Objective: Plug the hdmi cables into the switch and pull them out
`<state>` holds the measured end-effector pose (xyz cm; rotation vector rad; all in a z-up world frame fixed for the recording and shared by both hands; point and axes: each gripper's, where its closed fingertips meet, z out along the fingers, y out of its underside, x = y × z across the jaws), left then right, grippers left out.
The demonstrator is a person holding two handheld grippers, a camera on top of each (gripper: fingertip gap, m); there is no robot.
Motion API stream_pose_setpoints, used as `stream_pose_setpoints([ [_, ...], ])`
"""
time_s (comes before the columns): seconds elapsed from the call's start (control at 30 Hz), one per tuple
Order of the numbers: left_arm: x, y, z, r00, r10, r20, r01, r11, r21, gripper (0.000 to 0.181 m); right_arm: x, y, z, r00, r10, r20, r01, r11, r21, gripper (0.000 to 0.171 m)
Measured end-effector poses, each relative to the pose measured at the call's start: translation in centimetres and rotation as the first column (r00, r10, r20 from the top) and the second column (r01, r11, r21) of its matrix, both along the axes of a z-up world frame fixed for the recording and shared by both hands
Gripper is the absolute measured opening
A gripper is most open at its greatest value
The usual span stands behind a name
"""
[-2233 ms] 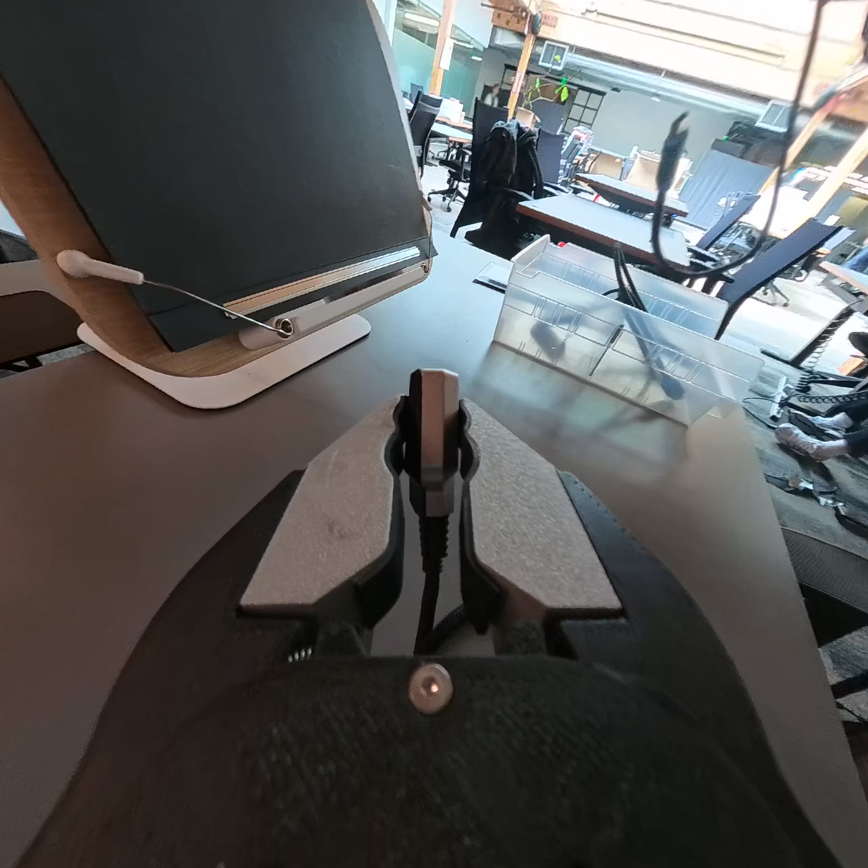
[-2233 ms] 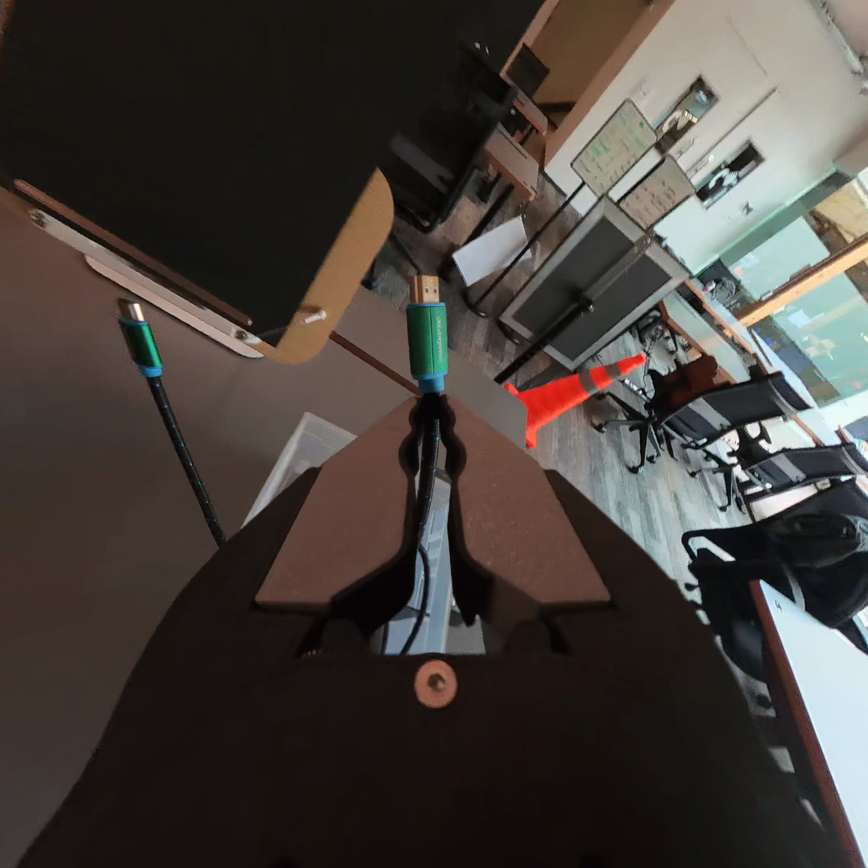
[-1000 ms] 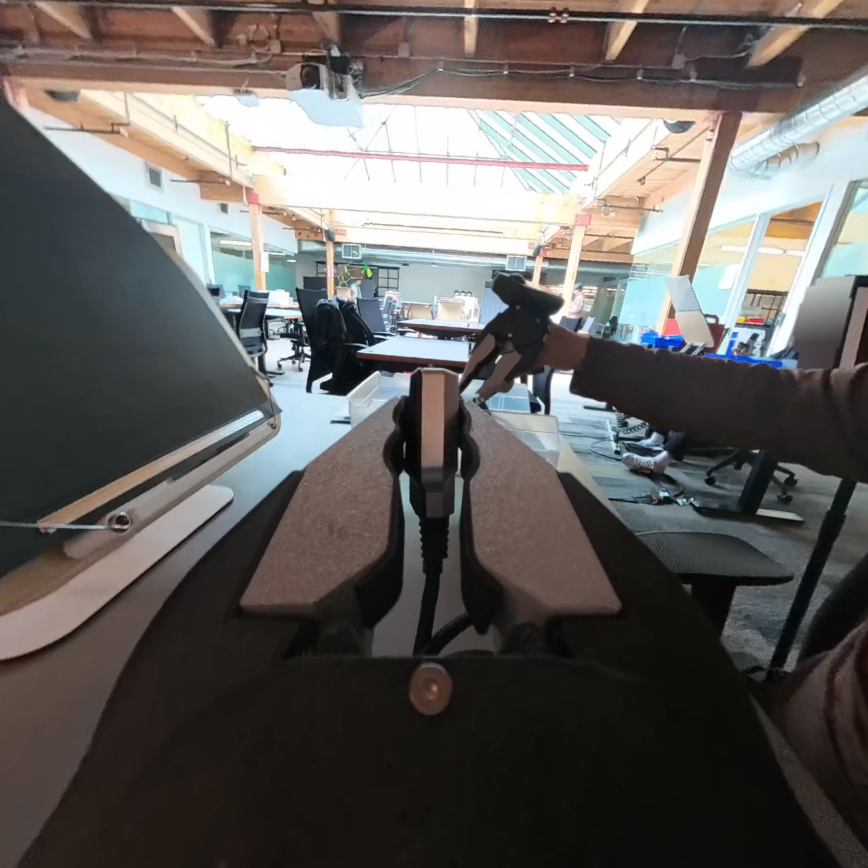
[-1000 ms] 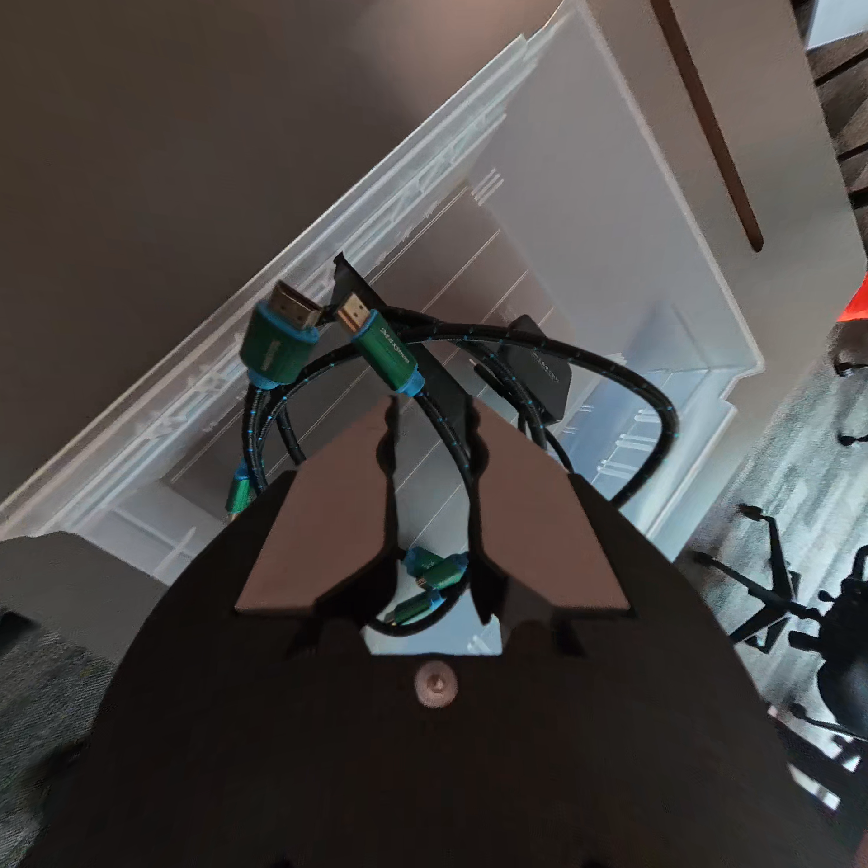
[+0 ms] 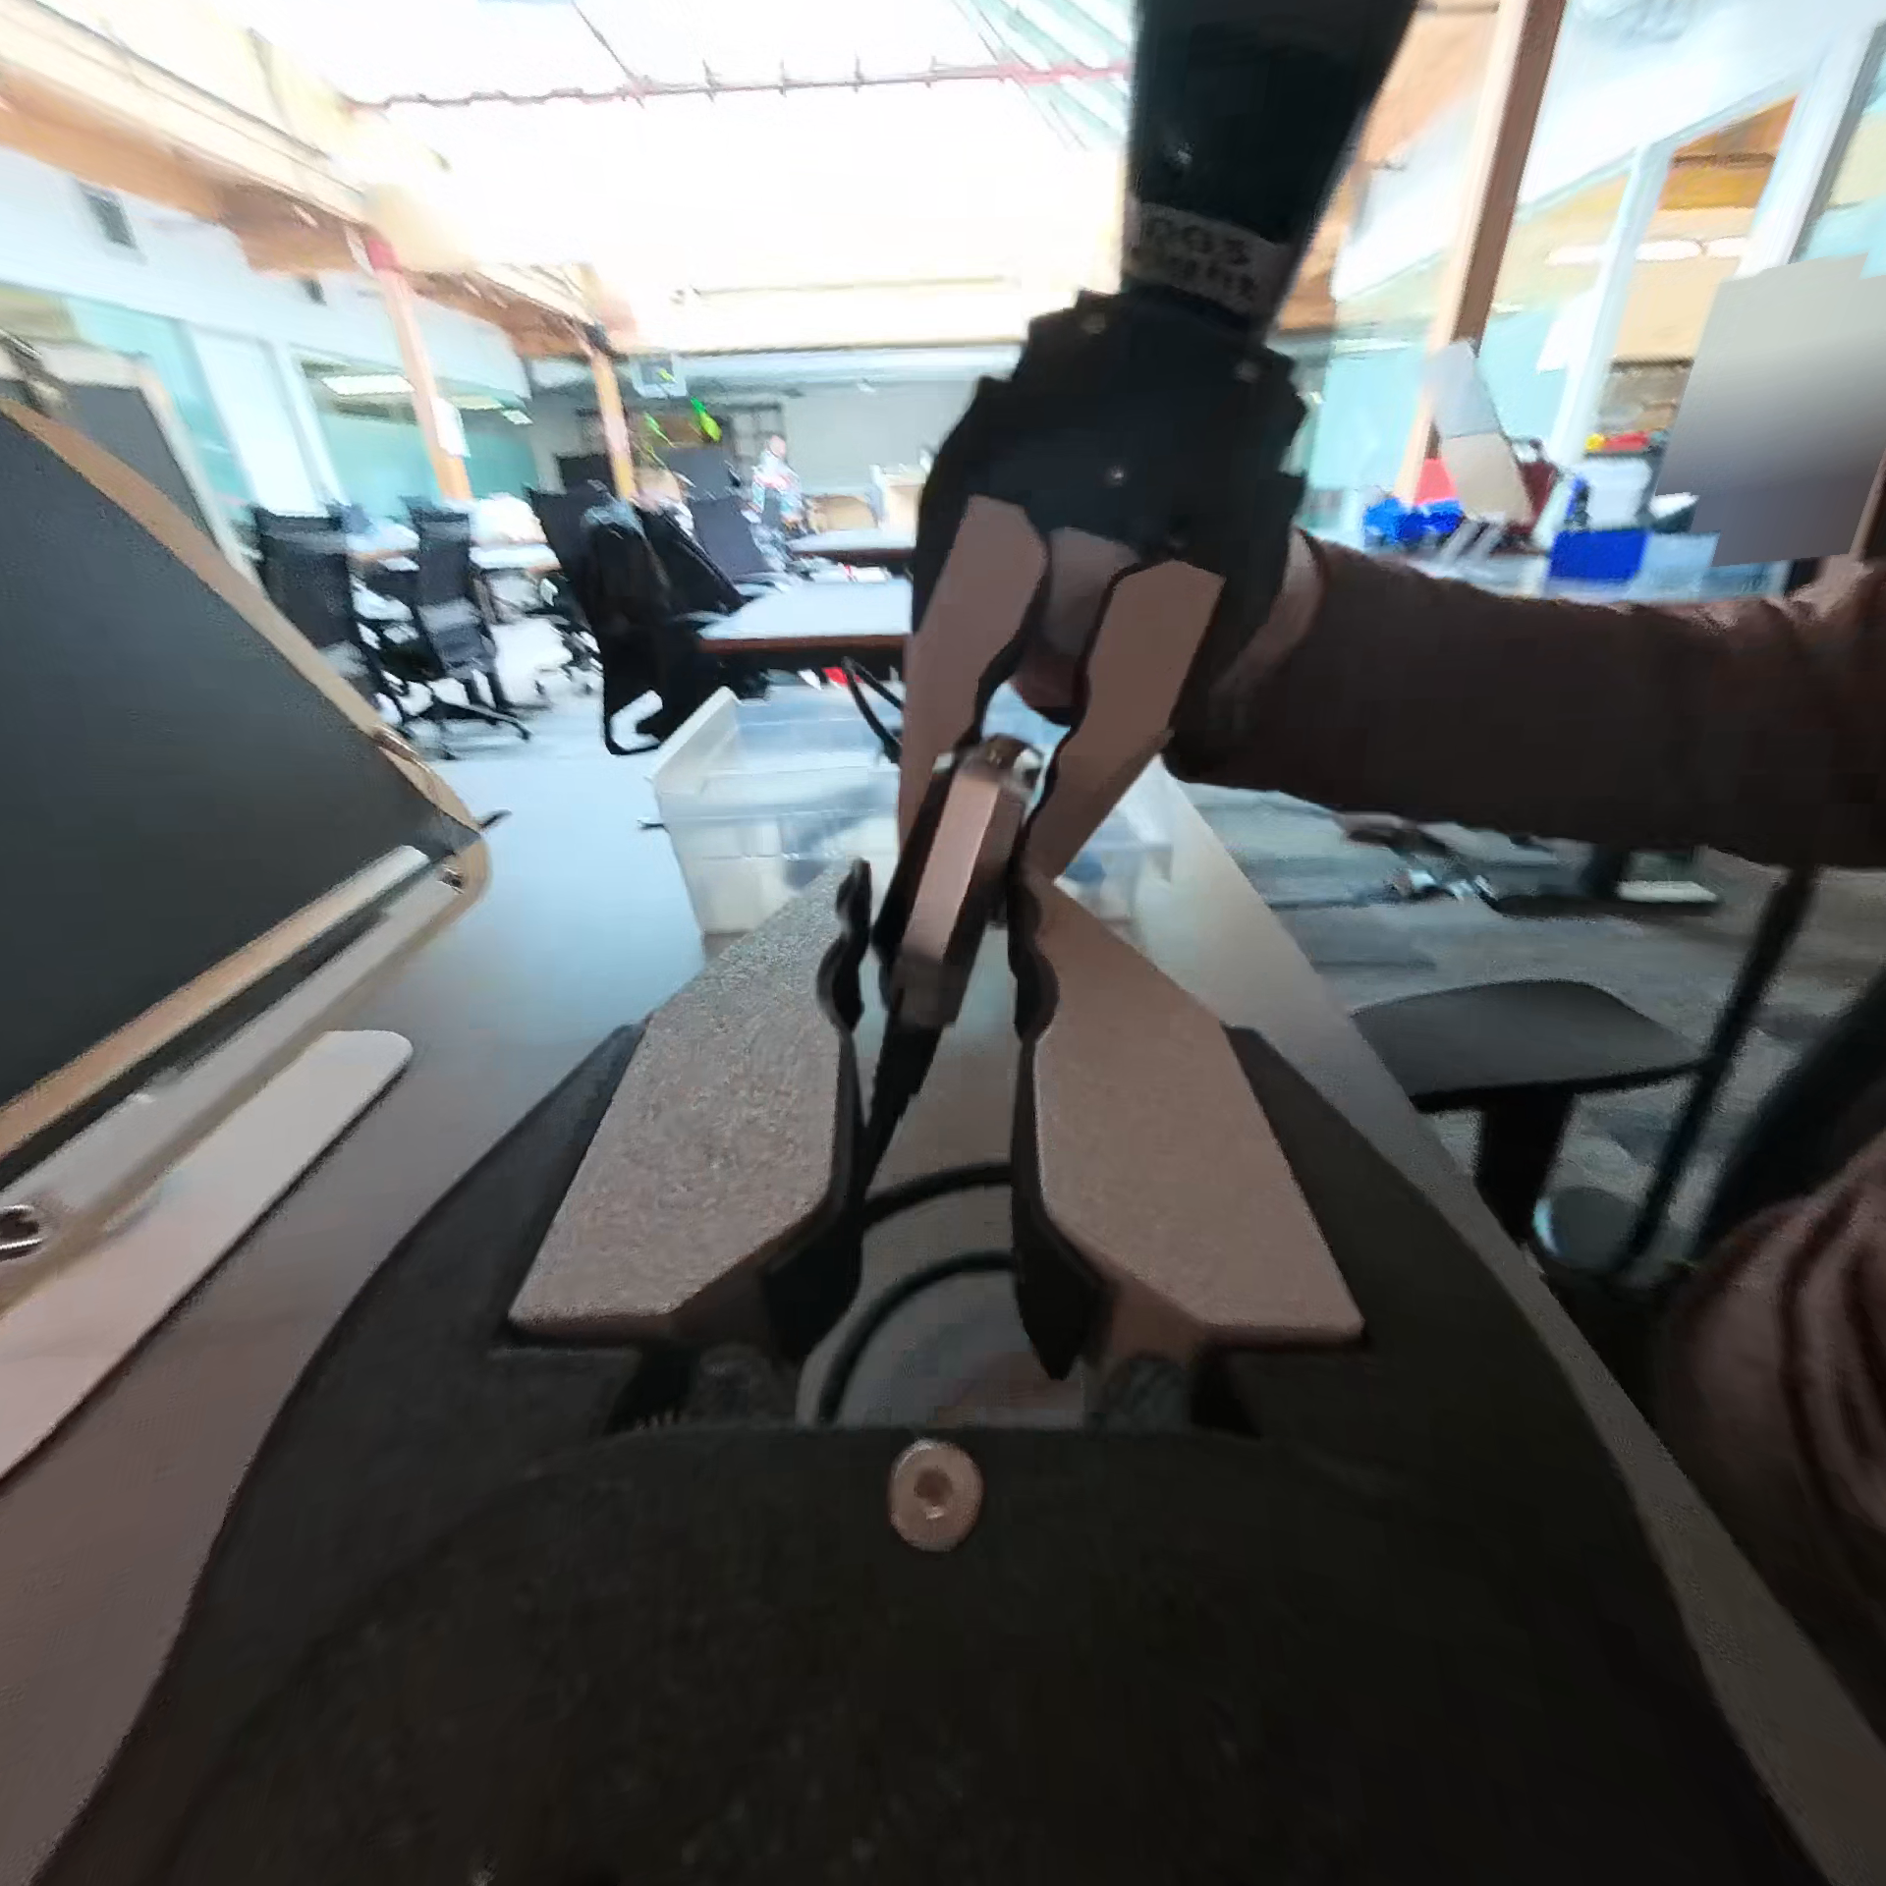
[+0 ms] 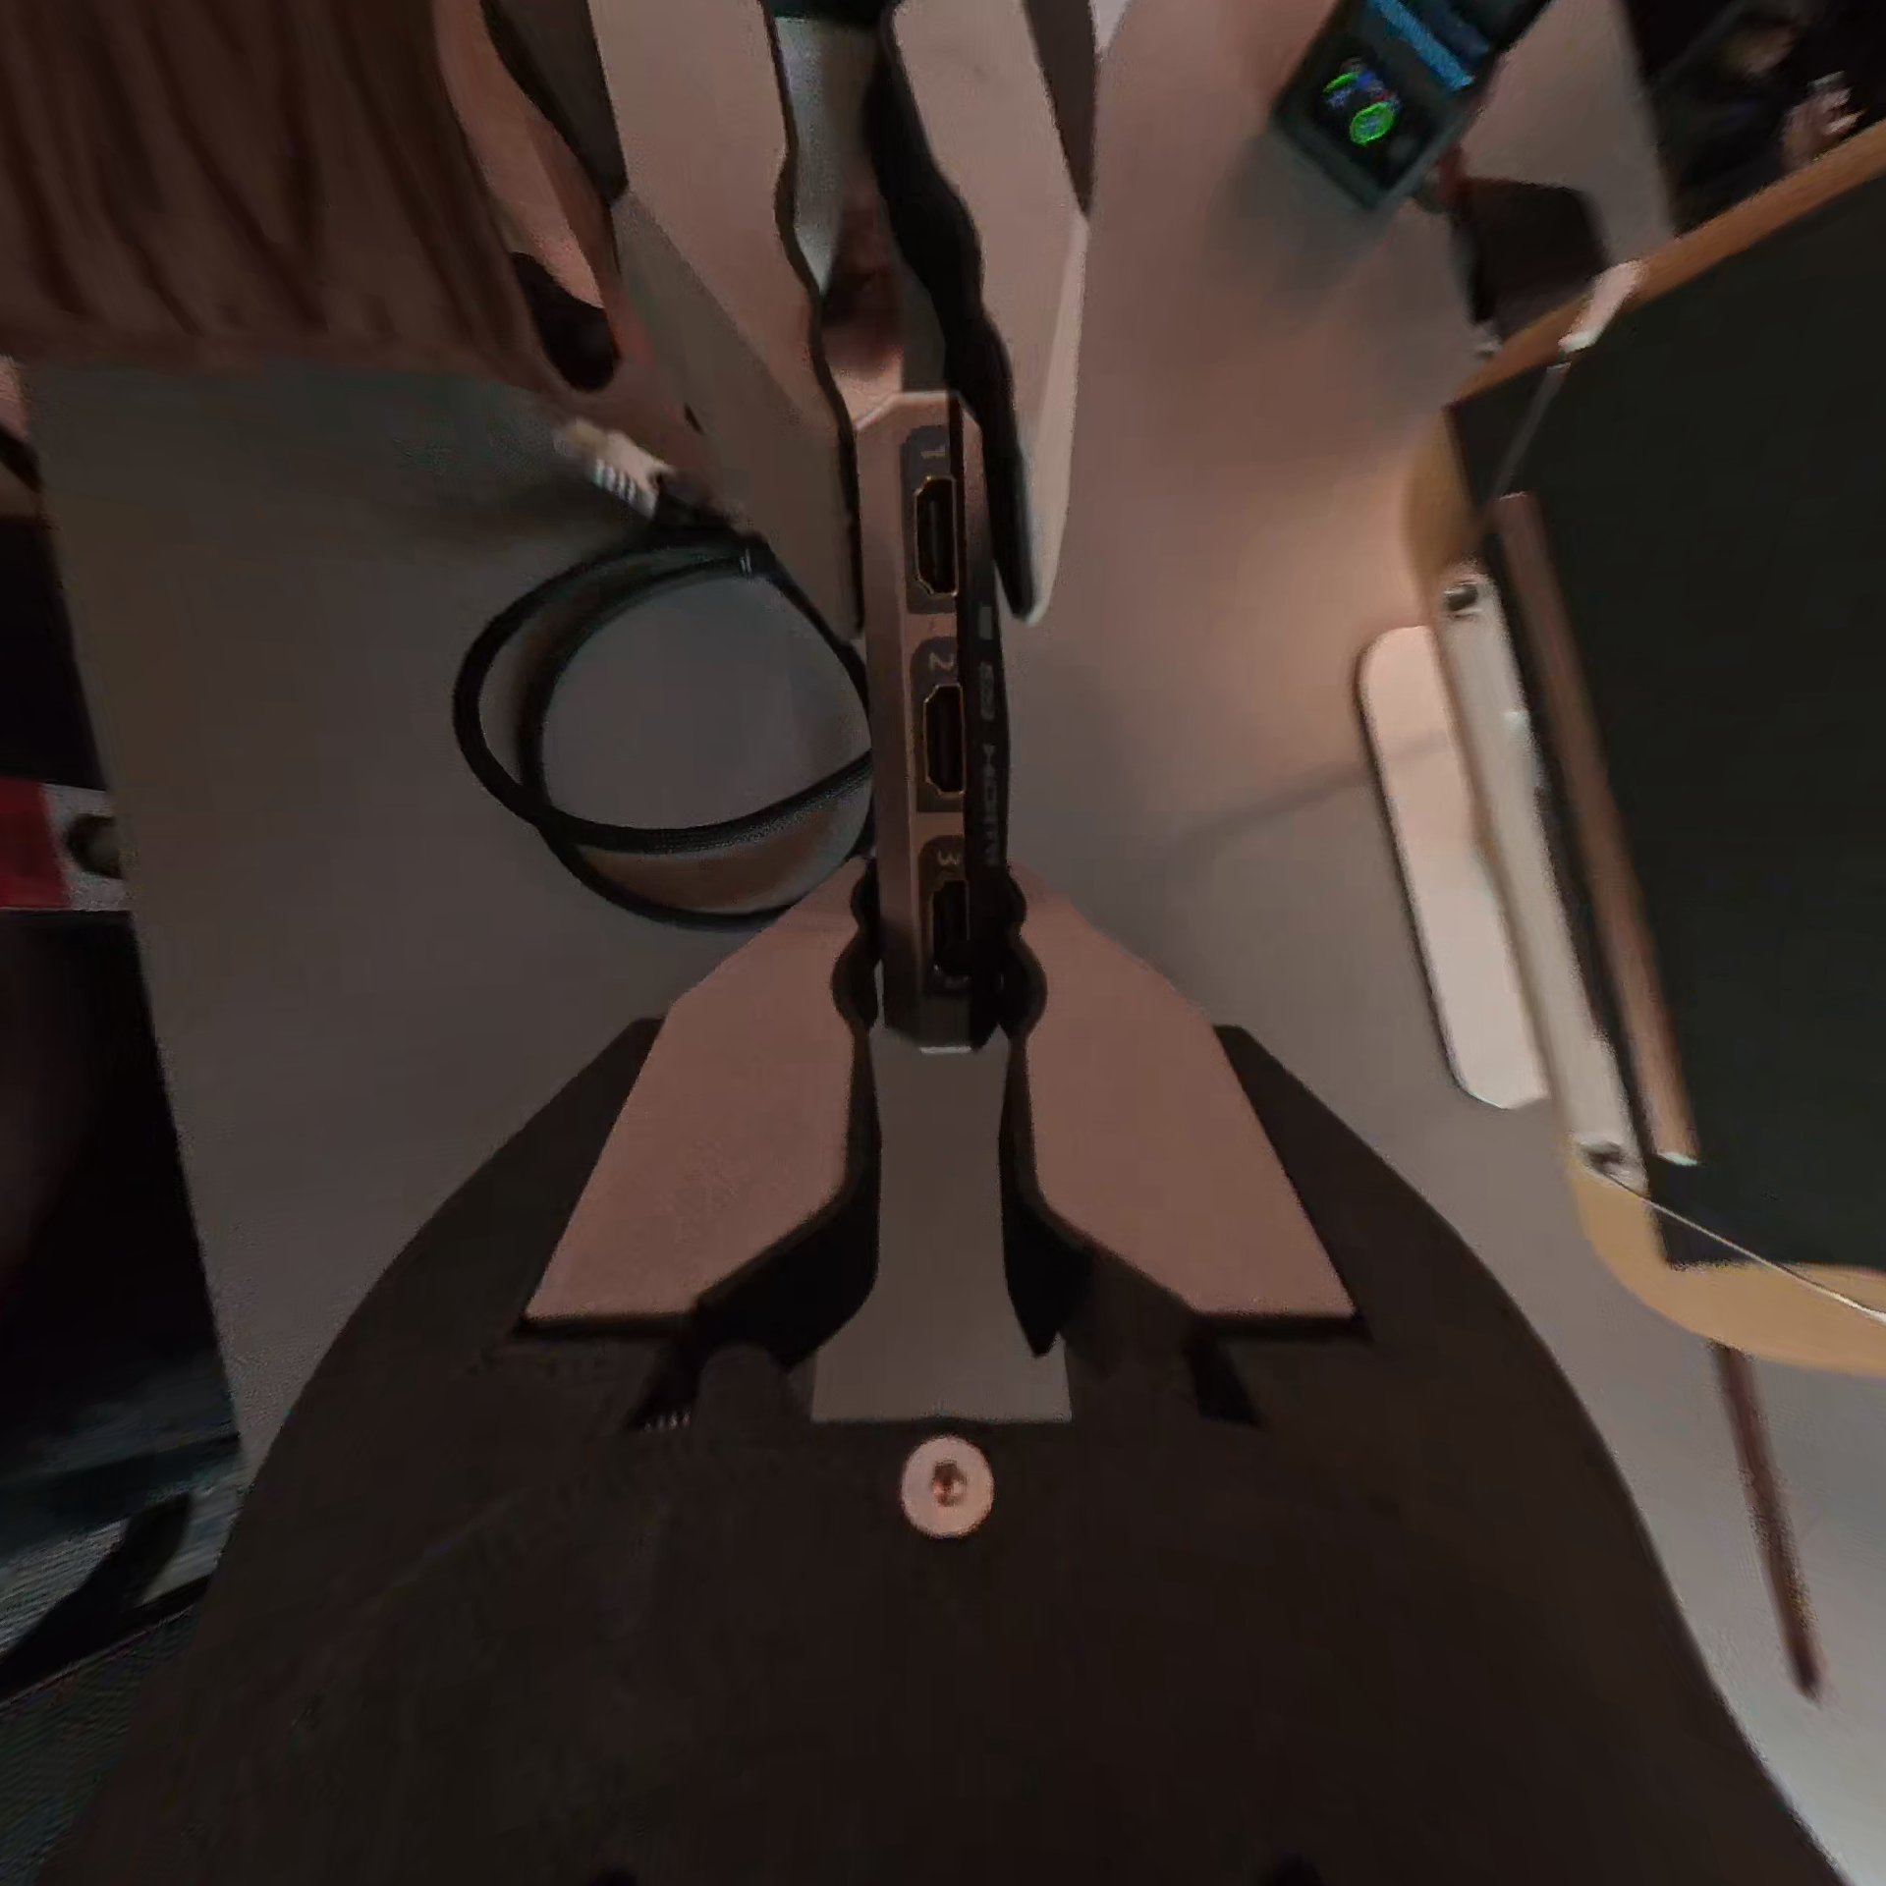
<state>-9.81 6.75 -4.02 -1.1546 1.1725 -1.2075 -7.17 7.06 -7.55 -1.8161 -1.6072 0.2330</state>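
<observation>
Tabletop (image 6: 1174, 714): grey, with a clear bin (image 5: 755, 806) at its far edge, well apart from both tongs.
Switch (image 6: 944, 714): slim metal bar held off the tabletop, long axis running straight between the two tongs, three ports all unplugged.
Left tongs (image 5: 934, 919): parted pretty wide, switch leaning loose in the gap.
Right tongs (image 6: 939, 959): narrow, pinching the port-three end, so I'd say the handover's theirs.
Pigtail cable (image 6: 653, 735): loops off beside it.

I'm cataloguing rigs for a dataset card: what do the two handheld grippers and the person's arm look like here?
Each gripper, left gripper and right gripper, has a rounded black textured body, a silver screw at its centre, and two flat grey fingers with wavy black inner edges. Seen from the left wrist view, the right gripper carries a black handle with a pale band. The arm wears a brown long sleeve.
</observation>
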Motion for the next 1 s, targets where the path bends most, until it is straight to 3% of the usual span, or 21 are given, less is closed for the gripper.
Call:
stream_pose_setpoints([
  [0.13, -1.6, 1.6, 1.8, 0.989, 0.119, 0.087, -0.120, 0.993, 0.007, 0.010, 3.7, 0.6, 5.6, 0.996, -0.085, -0.029, 0.088, 0.985, 0.146, 0.017],
  [0.27, -3.3, 4.4, 1.8, 0.959, 0.264, 0.101, -0.260, 0.964, -0.052, 0.000, 9.7, 2.2, 12.8, 0.971, -0.238, -0.022, 0.231, 0.909, 0.347, 0.017],
  [0.4, -3.2, 5.0, 0.9, 0.960, 0.263, 0.096, -0.252, 0.961, -0.114, 0.000, 16.4, 3.5, 20.1, 0.912, -0.398, -0.099, 0.401, 0.812, 0.425, 0.017],
  [0.5, -2.8, 5.5, -0.4, 0.963, 0.267, 0.046, -0.260, 0.958, -0.123, 0.000, 21.6, 4.5, 23.0, 0.858, -0.501, -0.112, 0.493, 0.742, 0.455, 0.016],
  [0.6, -2.3, 5.6, -1.0, 0.963, 0.271, 0.006, -0.268, 0.956, -0.119, 0.000, 24.7, 5.7, 22.5, 0.837, -0.534, -0.118, 0.529, 0.736, 0.423, 0.016],
  [0.77, -1.7, 5.2, -1.3, 0.965, 0.263, -0.019, -0.263, 0.959, -0.103, 0.000, 28.4, 8.6, 17.9, 0.797, -0.601, -0.062, 0.573, 0.719, 0.394, 0.017],
  [0.9, -1.7, 5.4, -1.8, 0.962, 0.270, -0.044, -0.273, 0.956, -0.103, 0.000, 30.9, 9.2, 12.5, 0.772, -0.630, 0.079, 0.603, 0.766, 0.223, 0.017],
  [1.0, -1.6, 5.6, -2.0, 0.962, 0.268, -0.048, -0.272, 0.955, -0.122, 0.000, 33.8, 9.5, 9.8, 0.711, -0.653, 0.262, 0.606, 0.757, 0.244, 0.017],
])
